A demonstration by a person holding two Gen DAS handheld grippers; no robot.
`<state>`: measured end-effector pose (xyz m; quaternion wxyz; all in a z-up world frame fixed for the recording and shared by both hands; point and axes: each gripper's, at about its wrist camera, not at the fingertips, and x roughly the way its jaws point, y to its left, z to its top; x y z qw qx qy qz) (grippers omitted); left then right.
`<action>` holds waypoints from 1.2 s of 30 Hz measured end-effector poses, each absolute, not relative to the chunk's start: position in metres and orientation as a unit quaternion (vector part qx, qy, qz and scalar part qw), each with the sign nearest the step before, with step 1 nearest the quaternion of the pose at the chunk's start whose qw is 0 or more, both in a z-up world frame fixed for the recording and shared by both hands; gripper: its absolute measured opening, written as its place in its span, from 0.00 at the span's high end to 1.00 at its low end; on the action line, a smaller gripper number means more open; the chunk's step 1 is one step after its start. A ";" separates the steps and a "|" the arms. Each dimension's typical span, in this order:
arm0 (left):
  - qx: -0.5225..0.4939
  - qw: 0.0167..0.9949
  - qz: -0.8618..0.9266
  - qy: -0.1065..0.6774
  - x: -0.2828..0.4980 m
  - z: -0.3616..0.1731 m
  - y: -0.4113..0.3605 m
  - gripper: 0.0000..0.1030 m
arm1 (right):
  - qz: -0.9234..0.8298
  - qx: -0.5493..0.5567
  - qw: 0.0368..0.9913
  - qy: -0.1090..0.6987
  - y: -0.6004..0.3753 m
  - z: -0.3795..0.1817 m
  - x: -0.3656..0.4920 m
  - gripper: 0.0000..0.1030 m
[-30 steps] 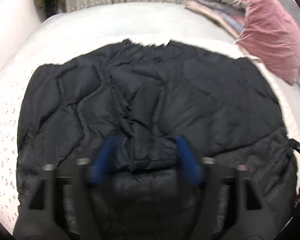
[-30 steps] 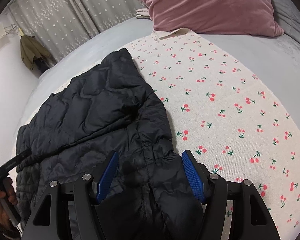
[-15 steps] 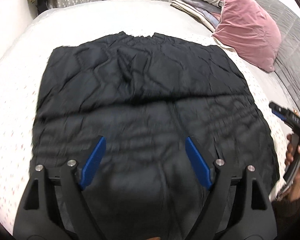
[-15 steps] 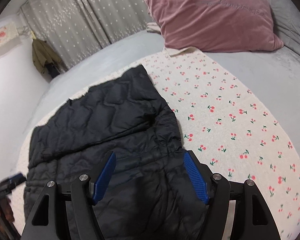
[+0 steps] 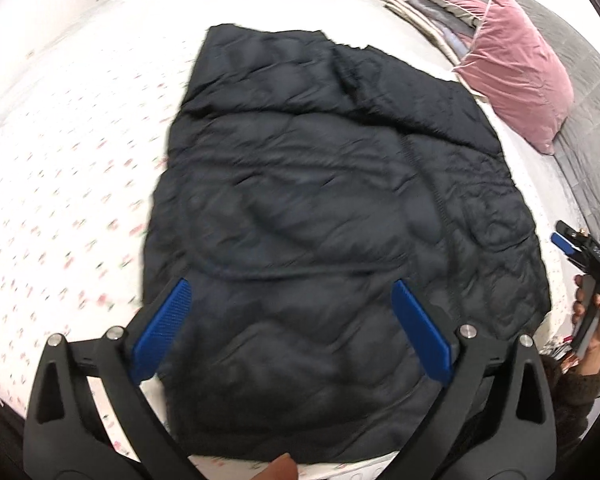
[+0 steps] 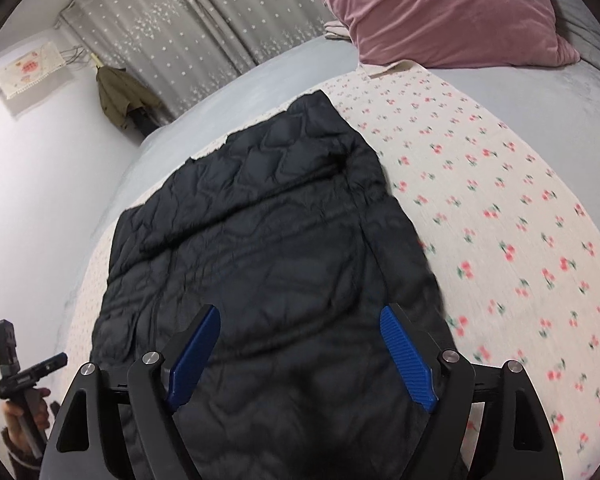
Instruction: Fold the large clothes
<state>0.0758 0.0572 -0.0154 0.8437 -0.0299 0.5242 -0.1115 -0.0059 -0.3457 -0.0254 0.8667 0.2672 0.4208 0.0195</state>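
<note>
My left gripper [image 5: 290,330] and right gripper [image 6: 300,356] had just spread their jaws, both empty, above the black quilted puffer jacket [image 5: 332,208] filling mid-frame, apparently folded narrower now; another fold remained.

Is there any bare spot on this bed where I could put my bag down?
Yes: the cherry-print sheet is bare between the black jacket and the pink pillow, and also on the jacket's other side. The folded stack beside the pillow crowds that corner.
</note>
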 end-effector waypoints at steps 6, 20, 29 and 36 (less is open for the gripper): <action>-0.048 0.836 -0.103 0.537 0.059 -0.038 0.090 0.03 | 0.003 0.245 0.866 0.435 -0.357 -0.031 -0.034 0.19; -0.061 0.794 -0.100 0.597 0.061 -0.110 0.109 0.01 | -0.047 0.273 0.824 0.495 -0.403 -0.086 -0.066 0.19; -0.065 0.791 -0.099 0.600 0.058 -0.112 0.110 0.01 | -0.051 0.267 0.817 0.508 -0.395 -0.094 -0.062 0.12; -0.061 0.793 -0.099 0.599 0.058 -0.113 0.108 0.01 | -0.040 0.281 0.815 0.505 -0.397 -0.095 -0.063 0.11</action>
